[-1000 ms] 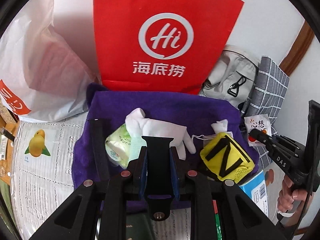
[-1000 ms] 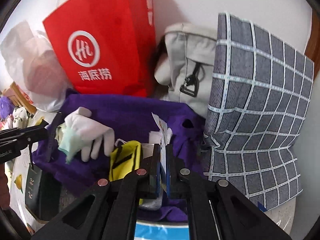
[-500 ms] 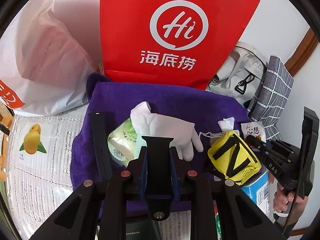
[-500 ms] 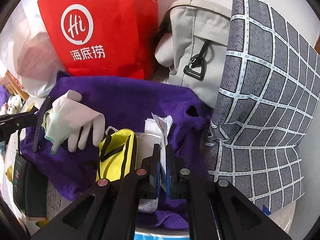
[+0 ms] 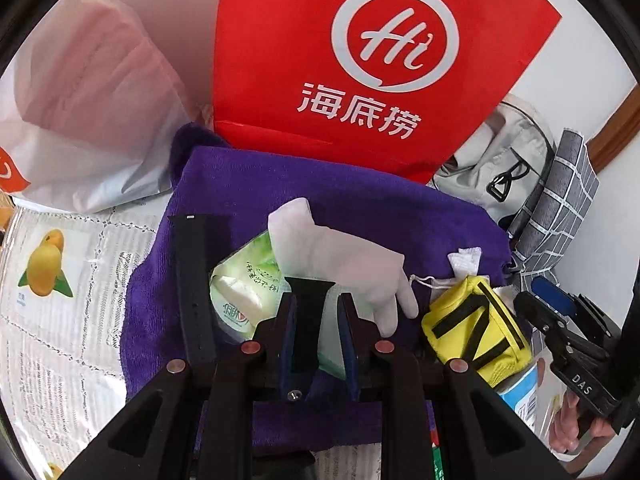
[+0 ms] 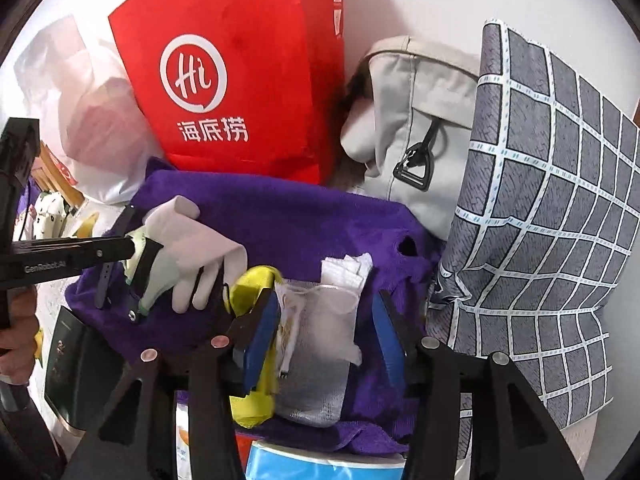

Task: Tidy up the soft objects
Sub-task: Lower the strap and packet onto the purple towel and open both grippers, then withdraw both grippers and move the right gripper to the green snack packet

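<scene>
Purple towel bears white mesh pouch — contents unreadable — beside yellow pouch.

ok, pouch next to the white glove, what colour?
Yellow pouch with black straps; clearest in the left wrist view.

The far purple towel lies bare and passable. Beyond it, the red bag and grey backpack wall it off; the checked cushion blocks the right.

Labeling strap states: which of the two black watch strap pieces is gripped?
The short black strap piece clamped upright between the left gripper pads. The long black strap piece lies flat, untouched, on the purple towel.
</scene>
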`<state>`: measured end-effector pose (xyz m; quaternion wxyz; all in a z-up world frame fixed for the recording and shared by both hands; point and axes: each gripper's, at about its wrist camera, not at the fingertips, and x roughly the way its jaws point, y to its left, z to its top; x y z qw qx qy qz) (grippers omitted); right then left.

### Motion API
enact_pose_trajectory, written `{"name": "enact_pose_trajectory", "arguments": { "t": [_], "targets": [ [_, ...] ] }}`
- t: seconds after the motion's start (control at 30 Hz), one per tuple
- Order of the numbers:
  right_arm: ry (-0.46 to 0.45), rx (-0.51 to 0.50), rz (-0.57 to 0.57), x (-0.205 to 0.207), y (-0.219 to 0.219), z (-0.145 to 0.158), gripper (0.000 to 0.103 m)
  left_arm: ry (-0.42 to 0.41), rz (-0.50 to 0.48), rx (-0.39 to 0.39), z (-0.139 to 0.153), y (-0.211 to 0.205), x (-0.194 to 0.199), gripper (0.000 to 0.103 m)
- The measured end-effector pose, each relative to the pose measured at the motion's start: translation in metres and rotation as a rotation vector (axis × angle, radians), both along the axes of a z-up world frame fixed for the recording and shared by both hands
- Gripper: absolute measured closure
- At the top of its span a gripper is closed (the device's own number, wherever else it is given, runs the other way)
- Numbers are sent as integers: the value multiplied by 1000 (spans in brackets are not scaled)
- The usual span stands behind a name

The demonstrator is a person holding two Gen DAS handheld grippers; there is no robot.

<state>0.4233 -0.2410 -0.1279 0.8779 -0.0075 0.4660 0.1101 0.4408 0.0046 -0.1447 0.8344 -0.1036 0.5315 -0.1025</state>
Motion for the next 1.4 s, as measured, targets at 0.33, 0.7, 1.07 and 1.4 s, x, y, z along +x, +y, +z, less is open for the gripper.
{"name": "enact_pose_trajectory", "arguments": {
  "t": [0.33,0.7,1.07,1.4],
  "targets": [
    [-62,2,-17,-16,0,27,53,-14,-10,1,9,1,-4,83],
    [-47,26,-10,-96,13,34,53,-44,-55,4,33,-4,-19,71],
    [11,41,-21,-223,28,16,59,-91,-61,31,68,7,-74,71],
    [26,-60,-32,-271,58,-30,56,-140,-53,69,72,38,-163,59]
  ]
}}
